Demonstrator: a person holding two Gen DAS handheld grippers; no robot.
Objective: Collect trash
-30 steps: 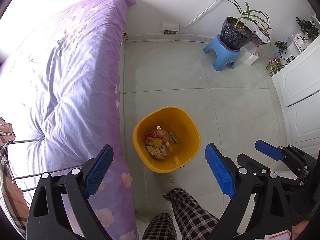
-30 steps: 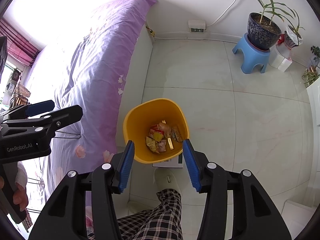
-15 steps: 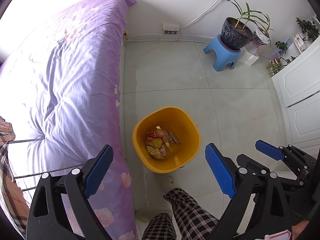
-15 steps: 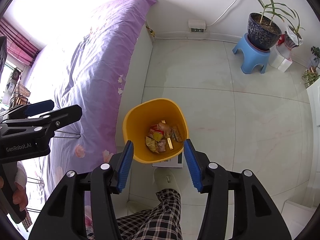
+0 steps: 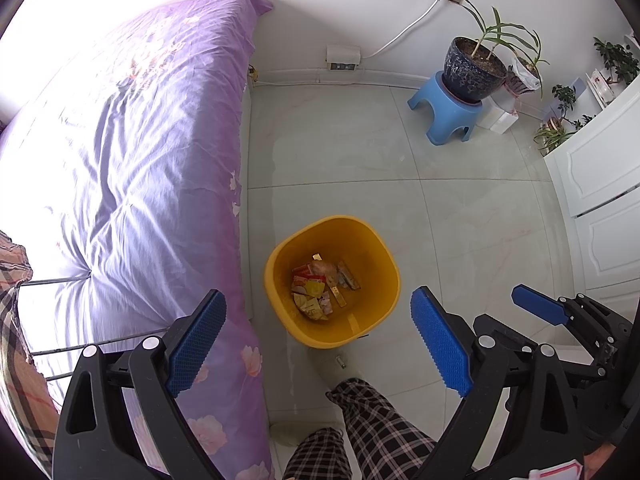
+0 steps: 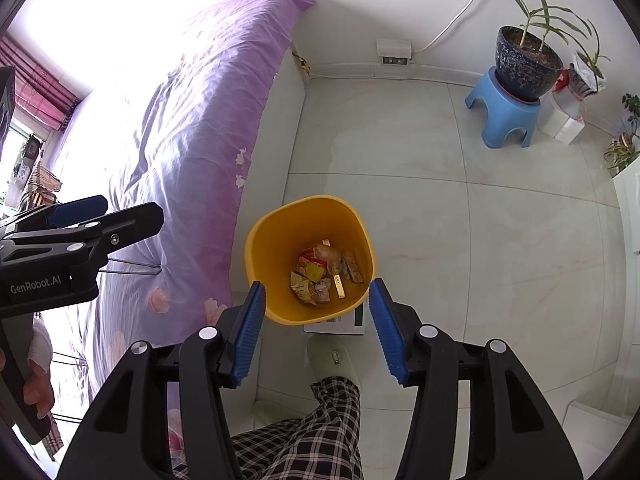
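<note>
Looking down through the left wrist camera: left gripper [image 5: 318,344] spread wide and empty, hung above the yellow bin [image 5: 280,276] beside the purple bed [image 5: 120,168]. Wrappers [image 5: 316,288] already heaped at the bin's bottom. Nothing more to collect visible on the floor [image 5: 460,220], so a risk of ending with litter missed out of frame.

Switching to the right wrist camera: right gripper [image 6: 316,328] parted about halfway, nothing between the pads, poised over the bin's near rim. Flat white object [image 6: 340,322] tucked under that rim, possibly a scale, hard to say. Slipper [image 6: 332,356] close by; a careless step could tip the bin and spill everything.
</note>
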